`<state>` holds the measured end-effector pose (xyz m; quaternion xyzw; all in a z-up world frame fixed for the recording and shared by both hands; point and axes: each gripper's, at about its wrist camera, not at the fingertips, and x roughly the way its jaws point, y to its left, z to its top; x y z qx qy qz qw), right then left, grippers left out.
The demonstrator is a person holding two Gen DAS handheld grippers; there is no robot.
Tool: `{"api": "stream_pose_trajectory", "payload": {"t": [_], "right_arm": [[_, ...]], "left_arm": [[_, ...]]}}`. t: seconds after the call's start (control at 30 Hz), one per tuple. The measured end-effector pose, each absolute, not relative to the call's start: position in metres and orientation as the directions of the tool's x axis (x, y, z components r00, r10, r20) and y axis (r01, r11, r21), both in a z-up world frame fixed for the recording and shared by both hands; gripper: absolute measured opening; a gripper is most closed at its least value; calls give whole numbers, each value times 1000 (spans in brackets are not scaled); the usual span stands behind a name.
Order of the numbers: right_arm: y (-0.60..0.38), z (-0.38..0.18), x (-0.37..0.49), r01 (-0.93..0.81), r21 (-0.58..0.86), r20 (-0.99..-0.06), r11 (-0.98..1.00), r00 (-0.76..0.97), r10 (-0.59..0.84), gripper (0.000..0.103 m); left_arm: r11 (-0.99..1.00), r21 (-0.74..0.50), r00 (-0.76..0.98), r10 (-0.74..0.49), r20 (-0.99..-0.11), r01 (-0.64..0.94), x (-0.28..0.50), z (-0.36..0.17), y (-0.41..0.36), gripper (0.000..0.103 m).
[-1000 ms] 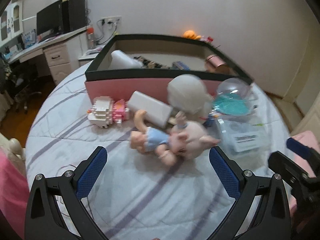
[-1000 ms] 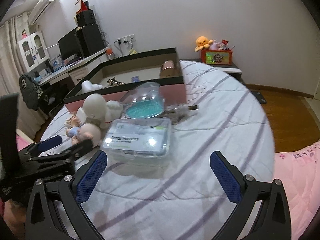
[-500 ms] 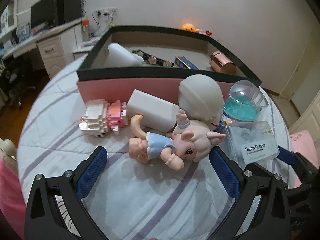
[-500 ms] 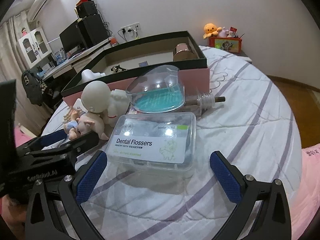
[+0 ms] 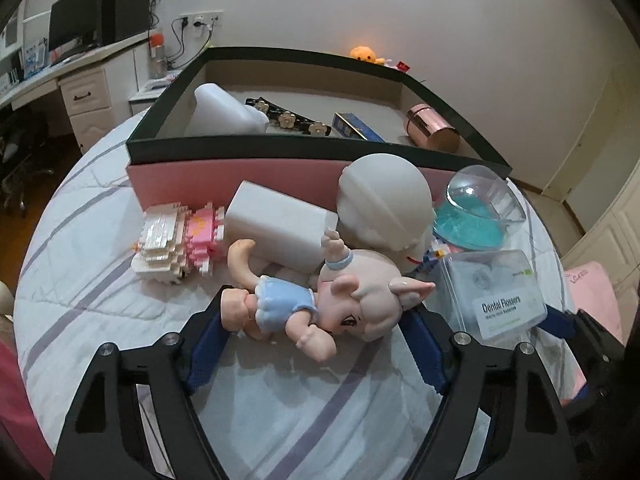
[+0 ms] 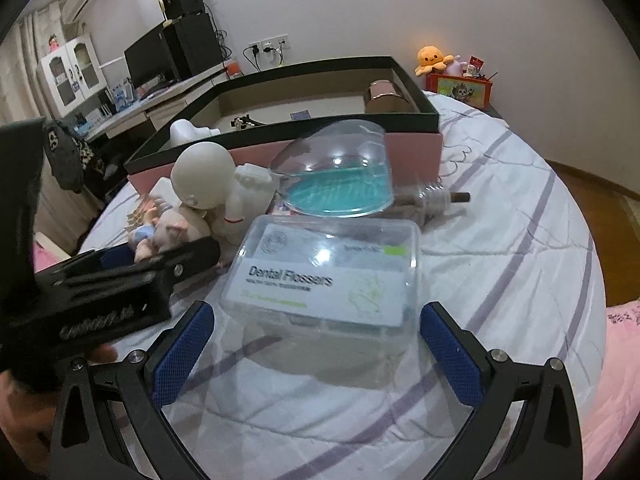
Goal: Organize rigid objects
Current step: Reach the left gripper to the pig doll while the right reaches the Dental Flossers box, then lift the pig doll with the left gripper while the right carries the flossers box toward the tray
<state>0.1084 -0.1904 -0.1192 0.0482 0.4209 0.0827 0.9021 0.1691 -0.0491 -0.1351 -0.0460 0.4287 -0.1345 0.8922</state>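
Note:
A pink pig doll in a blue dress (image 5: 316, 306) lies on the striped bedspread, its feet and head between the blue pads of my open left gripper (image 5: 316, 344). My open right gripper (image 6: 316, 352) straddles a clear Dental Flossers box (image 6: 332, 276), also in the left wrist view (image 5: 496, 294). Behind them lie a white astronaut figure (image 5: 384, 200), a white block (image 5: 276, 224), a pink-and-white brick model (image 5: 176, 240) and a clear heart-shaped case with a teal insert (image 6: 340, 176). The pink storage box with a dark rim (image 5: 240, 148) holds a copper tin (image 5: 434, 130) and other items.
A glass bottle with a stopper (image 6: 436, 198) lies behind the flossers box. A desk with a monitor (image 5: 76, 32) stands at far left. A shelf with plush toys (image 6: 460, 80) stands beyond the bed. A pink quilt (image 6: 624, 344) lies at right.
Both grippers have moved forward and down. The left one now frames the pig doll; the right one now frames the flossers box. The objects have not moved.

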Motion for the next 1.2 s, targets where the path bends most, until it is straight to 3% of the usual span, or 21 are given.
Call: {"api": "stream_pose_trajectory", "payload": {"t": [0.2, 0.23, 0.6, 0.93, 1.2], "right_arm": [[-180, -125, 122, -85, 77, -770, 993, 628, 114, 101], [-180, -123, 121, -94, 81, -761, 992, 638, 123, 96], [-188, -110, 89, -152, 115, -723, 982, 665, 188, 95], [-201, -74, 78, -150, 131, -658, 980, 727, 199, 95], [-207, -24, 116, -189, 135, -581, 973, 780, 232, 96]], "left_arm": [[959, -209, 609, -282, -741, 191, 159, -134, -42, 81], [958, -216, 611, -288, -737, 191, 157, -133, -40, 80], [958, -215, 645, -286, -708, 188, 120, -123, -21, 80], [955, -215, 688, -298, -662, 206, 102, -98, -12, 80], [957, -167, 756, -291, -587, 238, 132, -52, -15, 80]]}}
